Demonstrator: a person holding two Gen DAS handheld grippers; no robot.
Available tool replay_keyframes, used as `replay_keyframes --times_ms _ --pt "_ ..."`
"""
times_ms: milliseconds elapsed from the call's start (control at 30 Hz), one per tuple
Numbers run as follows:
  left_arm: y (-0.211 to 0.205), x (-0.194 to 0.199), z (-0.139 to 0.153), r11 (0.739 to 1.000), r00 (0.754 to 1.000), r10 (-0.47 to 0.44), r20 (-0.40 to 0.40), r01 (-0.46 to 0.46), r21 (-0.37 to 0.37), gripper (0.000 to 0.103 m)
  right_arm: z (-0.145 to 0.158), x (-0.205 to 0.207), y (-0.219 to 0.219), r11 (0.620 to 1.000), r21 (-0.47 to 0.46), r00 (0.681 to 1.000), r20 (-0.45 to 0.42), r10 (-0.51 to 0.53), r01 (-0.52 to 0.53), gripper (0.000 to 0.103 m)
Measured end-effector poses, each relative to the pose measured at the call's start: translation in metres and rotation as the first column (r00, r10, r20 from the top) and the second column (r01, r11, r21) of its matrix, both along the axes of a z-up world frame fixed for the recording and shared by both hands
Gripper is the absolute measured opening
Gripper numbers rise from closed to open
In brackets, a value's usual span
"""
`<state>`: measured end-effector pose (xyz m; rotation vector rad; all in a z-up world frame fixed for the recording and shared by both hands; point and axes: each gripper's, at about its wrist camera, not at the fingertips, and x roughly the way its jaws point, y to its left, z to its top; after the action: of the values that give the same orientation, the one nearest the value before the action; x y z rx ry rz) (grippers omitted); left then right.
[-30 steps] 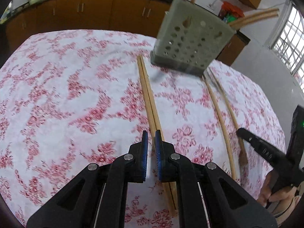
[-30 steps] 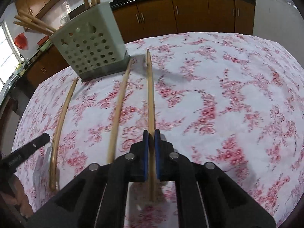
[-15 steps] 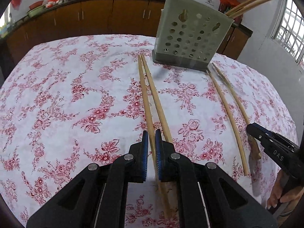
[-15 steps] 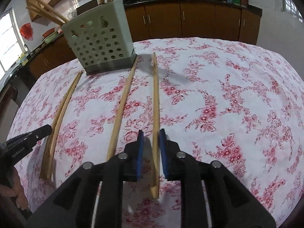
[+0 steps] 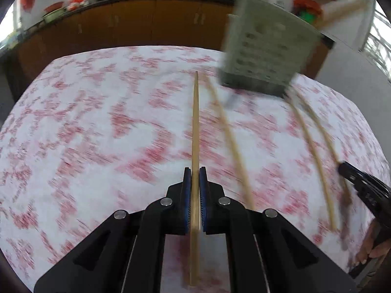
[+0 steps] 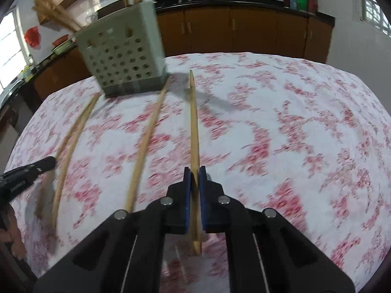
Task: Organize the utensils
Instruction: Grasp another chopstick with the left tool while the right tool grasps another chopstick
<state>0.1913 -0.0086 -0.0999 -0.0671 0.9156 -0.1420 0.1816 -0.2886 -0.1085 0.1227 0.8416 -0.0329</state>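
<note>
My left gripper (image 5: 195,171) is shut on a wooden chopstick (image 5: 195,127) that points at the far table edge, lifted off the cloth. My right gripper (image 6: 195,171) is shut on another chopstick (image 6: 193,122), its tip raised above its shadow. A grey-green perforated utensil holder (image 5: 266,53) with chopsticks standing in it is at the back; it also shows in the right wrist view (image 6: 122,56). Loose chopsticks lie on the cloth: one (image 5: 229,136) right of my left gripper, two (image 5: 315,151) further right, one (image 6: 146,144) left of my right gripper.
The table has a white cloth with red flowers (image 6: 293,134). Brown kitchen cabinets (image 6: 244,29) with pots on top run behind it. The other gripper's tip shows at each view's edge, in the left wrist view (image 5: 354,178) and the right wrist view (image 6: 29,171).
Both grippers have closed on a chopstick each and lifted it off the cloth. The right gripper was open half a second ago. Both views are now blurred by motion.
</note>
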Motion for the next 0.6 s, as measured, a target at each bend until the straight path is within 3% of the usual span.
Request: replay_keyframes --times_ms 167,600 --pt "0.034 0.014 -0.001 0.998 0.999 0.050 0.011 -0.050 -0.038 0.008 -0.001 0.008 -0.013 0.999 0.036 1.000 0.005 -0.030 0.030 0.009" --pt "0.040 0.010 -0.002 0.997 0.998 0.045 0.033 -0.043 -0.071 0.009 -0.002 0.007 -0.014 0.998 0.051 0.999 0.005 -0.032 0.032 0.009"
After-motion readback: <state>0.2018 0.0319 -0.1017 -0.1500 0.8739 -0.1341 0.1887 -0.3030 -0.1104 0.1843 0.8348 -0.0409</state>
